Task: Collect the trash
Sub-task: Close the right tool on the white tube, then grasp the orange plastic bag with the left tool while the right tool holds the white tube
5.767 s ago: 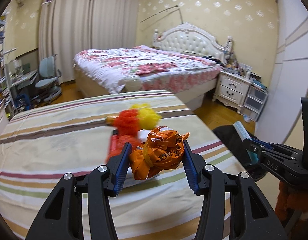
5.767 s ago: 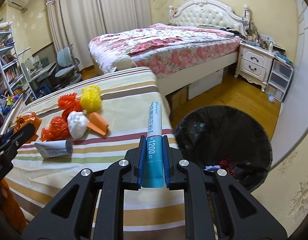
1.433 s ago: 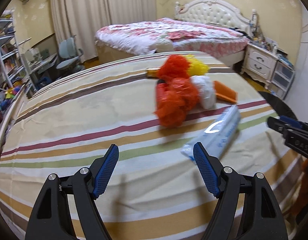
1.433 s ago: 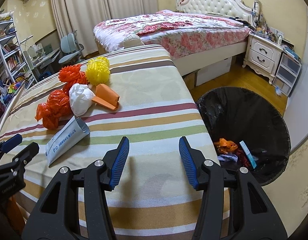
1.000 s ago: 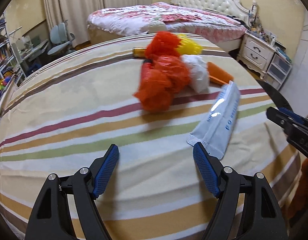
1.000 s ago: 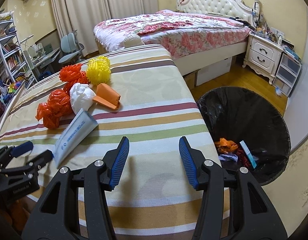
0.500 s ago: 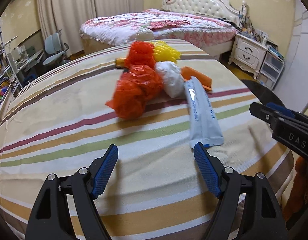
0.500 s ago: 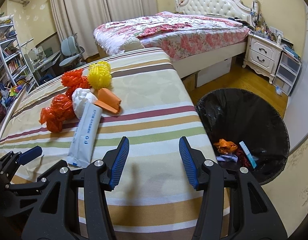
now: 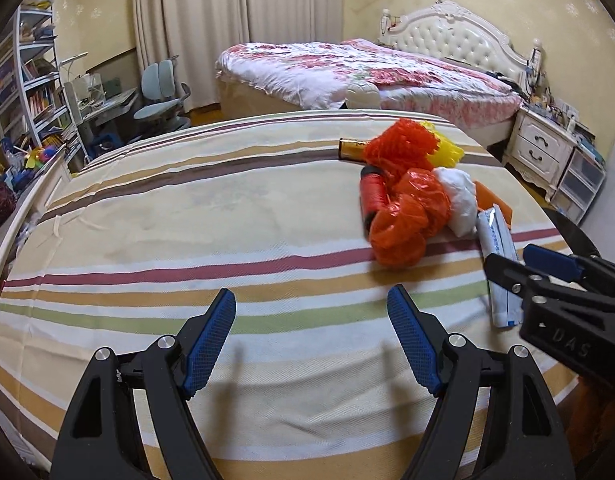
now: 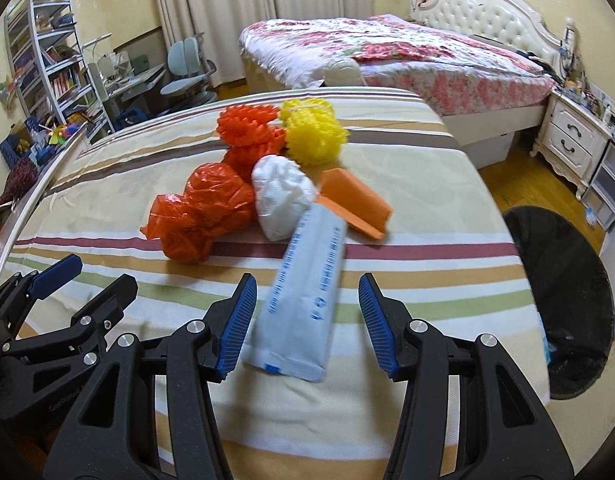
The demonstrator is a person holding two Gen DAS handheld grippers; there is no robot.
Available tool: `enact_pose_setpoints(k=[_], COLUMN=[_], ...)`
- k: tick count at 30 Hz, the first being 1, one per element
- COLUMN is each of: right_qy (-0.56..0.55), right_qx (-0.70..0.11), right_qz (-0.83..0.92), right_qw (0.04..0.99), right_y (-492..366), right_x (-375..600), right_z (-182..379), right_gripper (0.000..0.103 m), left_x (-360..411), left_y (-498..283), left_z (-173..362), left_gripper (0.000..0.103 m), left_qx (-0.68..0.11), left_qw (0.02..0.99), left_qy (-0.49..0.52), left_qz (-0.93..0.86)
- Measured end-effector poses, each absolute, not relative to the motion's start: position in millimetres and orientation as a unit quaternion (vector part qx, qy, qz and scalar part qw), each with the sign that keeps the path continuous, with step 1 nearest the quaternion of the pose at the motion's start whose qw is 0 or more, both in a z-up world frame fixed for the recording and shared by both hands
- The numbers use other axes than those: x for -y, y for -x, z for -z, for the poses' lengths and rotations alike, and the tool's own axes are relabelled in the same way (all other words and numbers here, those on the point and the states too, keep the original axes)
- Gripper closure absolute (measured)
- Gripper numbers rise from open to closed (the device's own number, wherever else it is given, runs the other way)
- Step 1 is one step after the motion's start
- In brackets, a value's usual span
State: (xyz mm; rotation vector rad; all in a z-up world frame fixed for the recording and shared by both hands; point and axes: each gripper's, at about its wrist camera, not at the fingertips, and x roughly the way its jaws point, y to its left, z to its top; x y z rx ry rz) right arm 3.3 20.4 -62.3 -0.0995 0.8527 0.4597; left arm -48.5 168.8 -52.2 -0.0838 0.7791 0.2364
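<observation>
Striped tablecloth (image 10: pixel 407 148) over a table, trash heaped toward its far right part; right gripper (image 10: pixel 303 320) spread, blue pads either side of a pale blue packet (image 10: pixel 307 292) without pressing it, near end of the packet between the fingers, far end touching a white crumpled bag (image 10: pixel 281 196); beside that, an orange plastic bag (image 10: pixel 203 212), an orange folded wrapper (image 10: pixel 355 204), an orange mesh ball (image 10: pixel 247 128) and a yellow mesh ball (image 10: pixel 313 130) toward the far edge; left gripper (image 9: pixel 311 340) spread wide over bare cloth near the front edge, nothing between the pads; off the right edge, a black-lined trash bin (image 10: pixel 563 300) on the floor; behind, a bed with floral cover (image 10: pixel 387 52).
</observation>
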Motion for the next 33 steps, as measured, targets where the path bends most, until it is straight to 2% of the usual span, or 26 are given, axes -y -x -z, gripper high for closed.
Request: enact_pose_setpoints(k=[4,6,12,25,30,31,33], right_qy=[0.059,0.064,0.059,0.031,0.034,0.036,0.037], right_qx=[-0.422,-0.424,-0.42,-0.418,-0.417,-0.416,-0.414], right_qz=[-0.214,-0.21,-0.201,-0.163,-0.165,-0.167,-0.168], right_qw=[0.879,0.879,0.883,0.893,0.893,0.893,0.894], right_y=[-7,-5,0,-24,-28,-28,-28], right_x=[-25,-21,0,51,48,46,46], right_z=[67,69,68,70,72,72,72], right_gripper=[0.052,0.064,0.07,0.07,0.067,0.065,0.064], left_x=[-171,-171,-162,-147,-140,-139,-137], left_y=[47,46,42,19,6,5,2], left_z=[52,52,51,49,49,50,53], left_gripper=[0.026,0.026,0.026,0.026,0.026,0.027,0.038], left_qx=[-0.376,-0.374,-0.369,-0.355,-0.357,-0.359,-0.367], left_qw=[0.919,0.92,0.924,0.931,0.932,0.931,0.928], left_qy=[0.05,0.05,0.043,0.042,0.033,0.031,0.028], left_qz=[-0.109,-0.105,-0.092,-0.068,-0.062,-0.062,-0.06])
